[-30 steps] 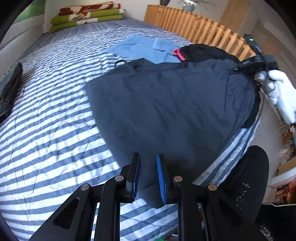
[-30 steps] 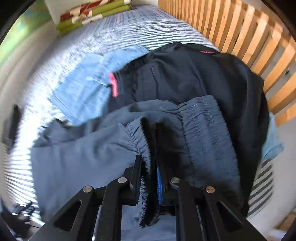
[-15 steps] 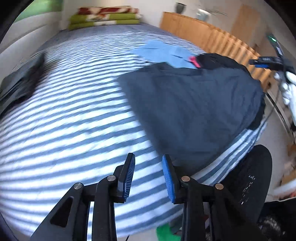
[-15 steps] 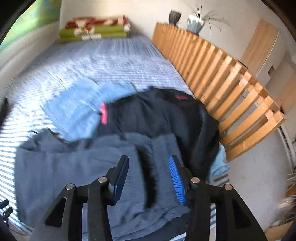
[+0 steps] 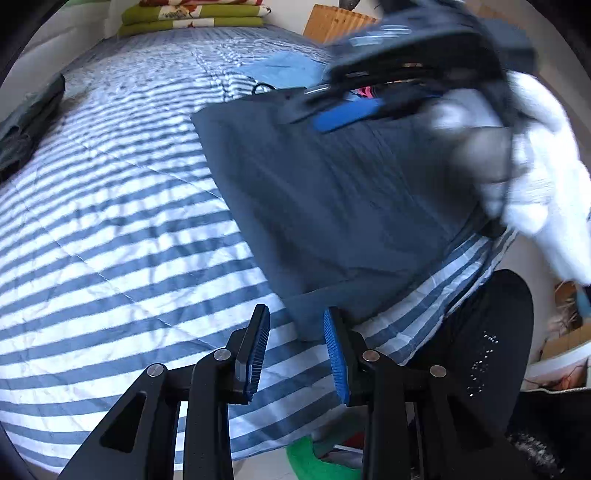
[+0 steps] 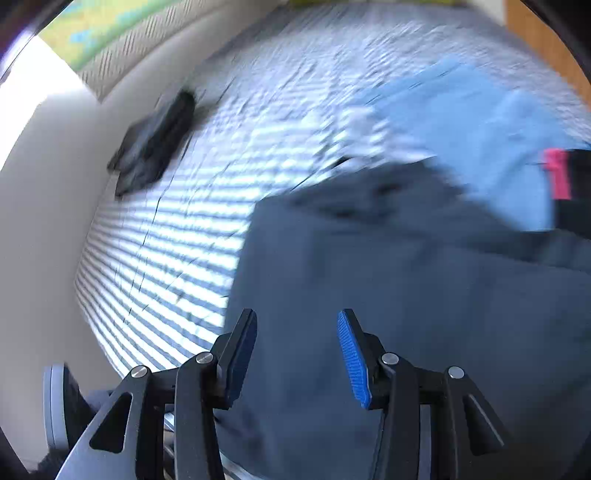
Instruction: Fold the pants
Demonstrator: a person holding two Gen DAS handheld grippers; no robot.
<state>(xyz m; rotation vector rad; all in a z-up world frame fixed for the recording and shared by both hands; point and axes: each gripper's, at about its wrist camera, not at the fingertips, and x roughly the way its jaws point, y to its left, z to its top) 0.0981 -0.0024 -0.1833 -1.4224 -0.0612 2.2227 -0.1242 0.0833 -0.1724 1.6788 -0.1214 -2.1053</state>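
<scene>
The dark grey-blue pants (image 5: pixel 332 192) lie flat and folded on the striped bed (image 5: pixel 110 240), their near corner close to the bed's edge. My left gripper (image 5: pixel 293 321) hovers open just in front of that corner, its pads touching nothing. The right gripper (image 5: pixel 351 114), held by a white-gloved hand (image 5: pixel 535 166), shows blurred above the pants' far side. In the right wrist view the right gripper (image 6: pixel 297 321) stands open over the pants (image 6: pixel 406 295), with nothing pinched between its fingers.
A light blue garment (image 6: pixel 461 122) and a black one with a pink tag (image 6: pixel 557 173) lie beyond the pants. A dark folded garment (image 5: pixel 29 122) sits at the bed's left edge. Folded green blankets (image 5: pixel 192 18) lie at the head. A black rounded shape (image 5: pixel 480 350) stands by the near edge.
Both grippers let go of the pants and opened. The right gripper swept fast leftward from the waistband across the pants. The left gripper drew back from the hem and sank slightly.
</scene>
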